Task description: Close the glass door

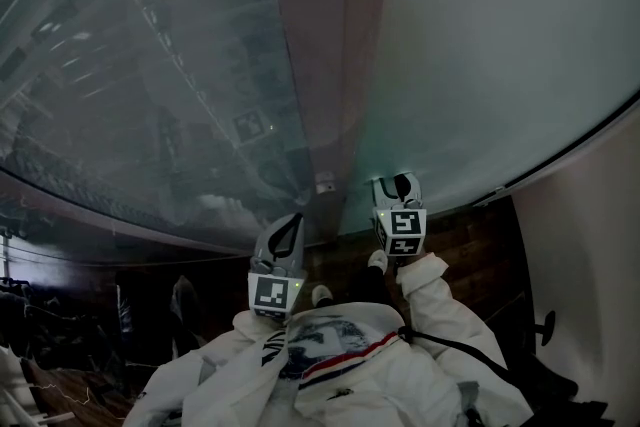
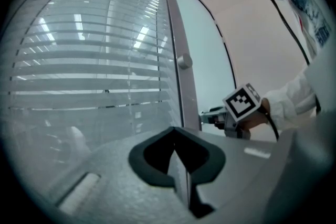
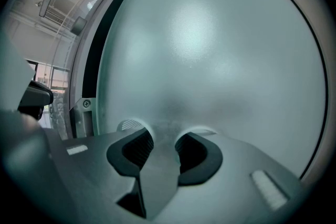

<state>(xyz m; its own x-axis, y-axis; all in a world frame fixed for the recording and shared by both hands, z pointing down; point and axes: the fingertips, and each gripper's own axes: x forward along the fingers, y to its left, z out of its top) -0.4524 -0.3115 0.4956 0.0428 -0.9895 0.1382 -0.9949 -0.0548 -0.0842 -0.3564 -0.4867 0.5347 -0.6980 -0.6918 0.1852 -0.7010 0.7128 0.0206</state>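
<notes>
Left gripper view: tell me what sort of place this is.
Probably an office or meeting room: horizontal blinds, a frosted glass door in a slim frame, and a plain white wall.

Left hand-held gripper (image 2: 175, 136) jaws together, right hand-held gripper (image 3: 164, 140) jaws apart

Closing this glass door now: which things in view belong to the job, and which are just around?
Job: frosted glass door; right tongs, open, facing it; door frame post.
Just around: slatted blinds beside the post; left tongs, shut, empty.
</notes>
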